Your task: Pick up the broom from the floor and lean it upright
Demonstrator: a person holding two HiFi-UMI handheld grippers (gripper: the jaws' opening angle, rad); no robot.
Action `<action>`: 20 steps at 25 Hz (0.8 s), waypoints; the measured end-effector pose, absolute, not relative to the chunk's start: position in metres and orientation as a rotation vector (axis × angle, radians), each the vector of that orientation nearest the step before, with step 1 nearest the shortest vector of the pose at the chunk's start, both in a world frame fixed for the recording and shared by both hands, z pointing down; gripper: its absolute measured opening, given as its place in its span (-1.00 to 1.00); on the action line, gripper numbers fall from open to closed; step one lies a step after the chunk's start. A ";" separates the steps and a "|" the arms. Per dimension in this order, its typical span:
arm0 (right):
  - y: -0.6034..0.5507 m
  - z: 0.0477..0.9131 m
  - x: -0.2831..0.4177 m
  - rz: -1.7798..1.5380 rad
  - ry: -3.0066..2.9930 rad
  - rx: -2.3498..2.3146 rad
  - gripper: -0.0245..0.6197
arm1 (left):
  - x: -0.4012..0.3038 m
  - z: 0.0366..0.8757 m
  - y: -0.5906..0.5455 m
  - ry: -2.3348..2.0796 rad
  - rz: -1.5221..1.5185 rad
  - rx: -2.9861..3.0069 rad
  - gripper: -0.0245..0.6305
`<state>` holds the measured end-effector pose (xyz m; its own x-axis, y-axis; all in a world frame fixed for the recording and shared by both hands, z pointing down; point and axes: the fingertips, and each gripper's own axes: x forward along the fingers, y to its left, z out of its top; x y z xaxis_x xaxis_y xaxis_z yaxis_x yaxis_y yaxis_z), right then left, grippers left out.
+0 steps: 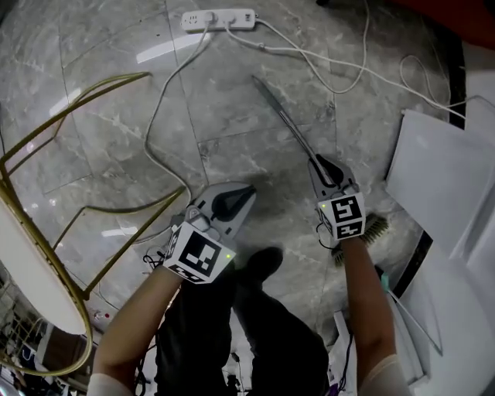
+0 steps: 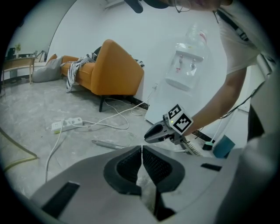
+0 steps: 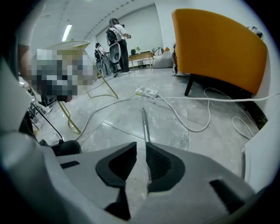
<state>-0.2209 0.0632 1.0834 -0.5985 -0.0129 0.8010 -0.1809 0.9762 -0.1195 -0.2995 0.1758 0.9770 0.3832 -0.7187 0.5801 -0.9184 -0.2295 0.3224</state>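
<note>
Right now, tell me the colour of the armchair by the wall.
The armchair is orange, on dark legs; the right gripper view shows it best.

No word, brand or number can be read anywhere. The nearest thing to a sign is the black-and-white square pattern on the left marker cube [image 1: 195, 257], which sits on the left claw [image 1: 244, 193]. A similar pattern shows on the right marker cube [image 1: 346, 216] of the right claw [image 1: 320, 164]. Both are block patterns, with no letters or digits. The bottle [image 2: 197, 34] on top of the water dispenser [image 2: 186, 72] wears a reddish label, too blurred to read. The white power strip [image 1: 218, 18] on the floor [image 1: 93, 46] shows no legible print
</note>
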 end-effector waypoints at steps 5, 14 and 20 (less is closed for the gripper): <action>0.056 1.124 -0.221 0.223 -2.163 0.132 -0.66 | -0.299 0.995 0.172 -1.369 0.405 2.023 -0.89; 0.057 1.182 -0.220 0.175 -2.079 0.074 -0.60 | -0.306 1.012 0.168 -1.366 0.408 2.026 -0.89; 0.059 1.194 -0.219 0.124 -2.059 0.014 -0.65 | -0.318 1.016 0.173 -1.394 0.422 1.993 -0.89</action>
<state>-0.2194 0.0592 1.1938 -0.4727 0.0428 0.8802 -0.0628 0.9946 -0.0822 -0.3184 0.1727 1.0158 0.3794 -0.7061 0.5979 -0.9191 -0.2136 0.3310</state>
